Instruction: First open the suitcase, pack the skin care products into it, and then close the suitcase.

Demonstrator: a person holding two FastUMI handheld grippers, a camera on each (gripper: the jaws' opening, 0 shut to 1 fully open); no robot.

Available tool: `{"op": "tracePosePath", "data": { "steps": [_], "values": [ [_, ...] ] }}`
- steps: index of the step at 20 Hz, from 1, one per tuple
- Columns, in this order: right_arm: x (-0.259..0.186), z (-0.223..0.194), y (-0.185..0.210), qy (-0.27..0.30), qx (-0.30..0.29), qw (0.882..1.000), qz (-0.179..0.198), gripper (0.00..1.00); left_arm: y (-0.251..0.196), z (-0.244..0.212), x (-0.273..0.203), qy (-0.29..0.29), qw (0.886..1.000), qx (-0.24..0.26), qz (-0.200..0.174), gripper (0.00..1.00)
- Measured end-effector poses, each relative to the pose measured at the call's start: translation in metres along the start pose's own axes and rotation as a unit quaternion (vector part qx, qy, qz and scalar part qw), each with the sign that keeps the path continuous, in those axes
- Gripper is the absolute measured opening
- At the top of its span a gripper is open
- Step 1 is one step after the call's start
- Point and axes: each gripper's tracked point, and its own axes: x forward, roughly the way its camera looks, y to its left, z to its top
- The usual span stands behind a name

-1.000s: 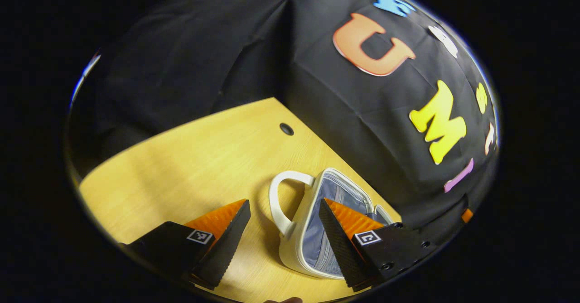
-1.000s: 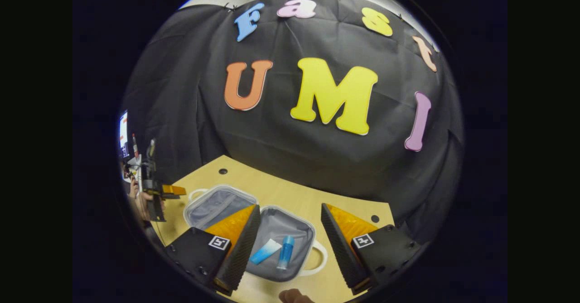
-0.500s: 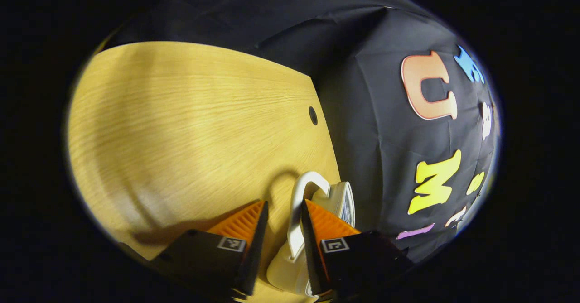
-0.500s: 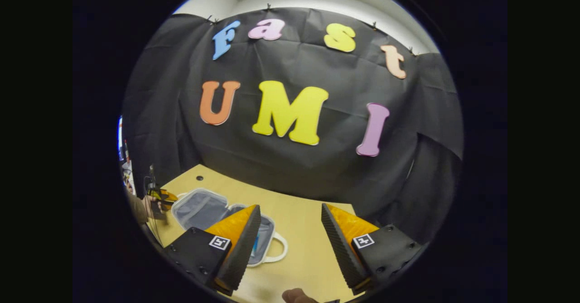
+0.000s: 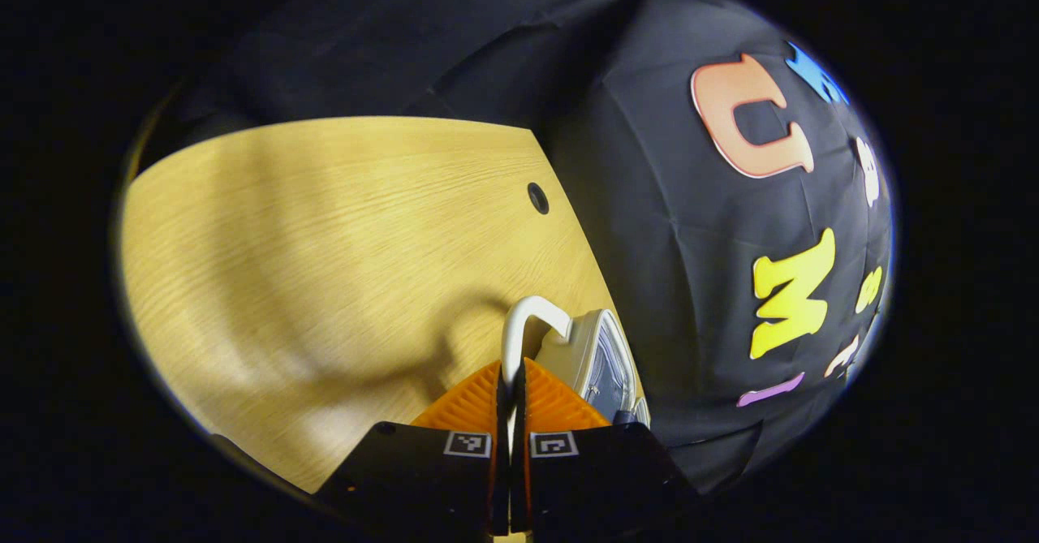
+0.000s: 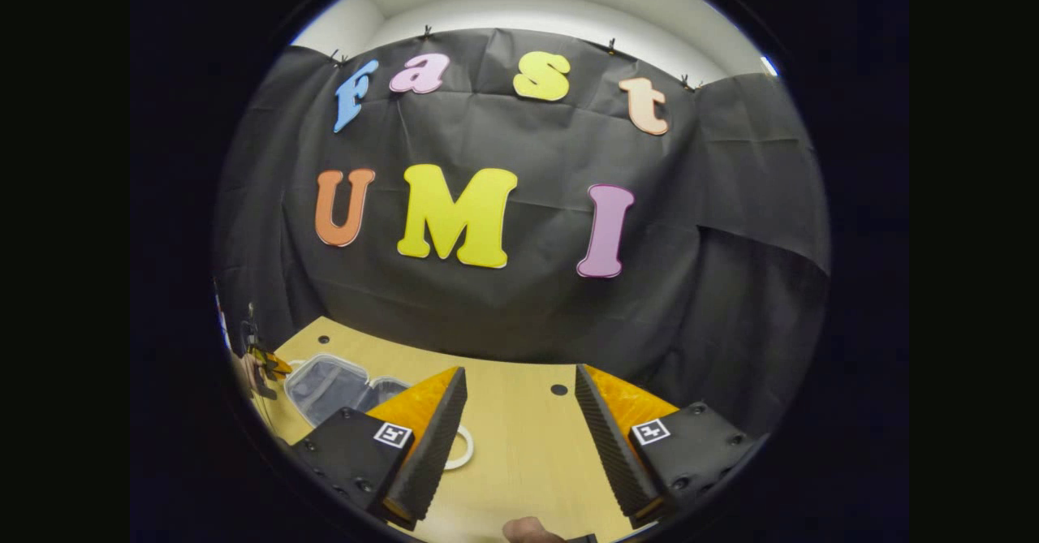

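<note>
My left gripper [image 5: 511, 389] is shut on the white handle [image 5: 523, 320] of the small white suitcase [image 5: 597, 356], whose lid half stands on edge just right of the fingers, showing its grey lining. In the right gripper view the suitcase [image 6: 329, 381] lies open at the lower left, its grey inside visible; the near half is partly hidden behind my right finger, with a white handle loop [image 6: 464, 448] peeking out. The left gripper [image 6: 264, 362] and the hand holding it show small at that far left edge. My right gripper [image 6: 513, 437] is open over bare table with nothing between its fingers.
The wooden table [image 5: 325, 243] has a round cable hole [image 5: 537, 198] near the back corner, and another hole [image 6: 558, 390] shows between my right fingers. Black cloth walls close the table's back and side. A fingertip [image 6: 532, 531] shows at the bottom edge.
My left gripper went from wide open beside the suitcase to shut on its handle. The right gripper swung right and away from the suitcase, staying open; the products inside are out of sight now.
</note>
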Motion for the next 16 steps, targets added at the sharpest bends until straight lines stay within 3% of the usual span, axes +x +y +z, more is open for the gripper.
{"op": "tracePosePath", "data": {
  "steps": [4, 7, 10, 16],
  "values": [
    [0.002, 0.006, -0.016, -0.010, 0.014, 1.000, 0.010, 0.80, -0.055, 0.017, -0.026, -0.044, 0.995, 0.086, 0.003, 0.03],
    [0.003, 0.010, -0.023, -0.020, 0.011, 0.999, 0.024, 0.79, -0.103, 0.018, -0.045, -0.074, 0.984, 0.160, 0.010, 0.04],
    [0.008, 0.009, -0.030, -0.028, 0.006, 0.999, 0.042, 0.80, -0.154, 0.008, -0.057, -0.114, 0.965, 0.235, 0.005, 0.04],
    [0.016, 0.007, -0.052, -0.031, 0.014, 0.997, 0.075, 0.80, -0.246, -0.045, -0.078, -0.159, 0.916, 0.368, 0.009, 0.04]
  ]
}}
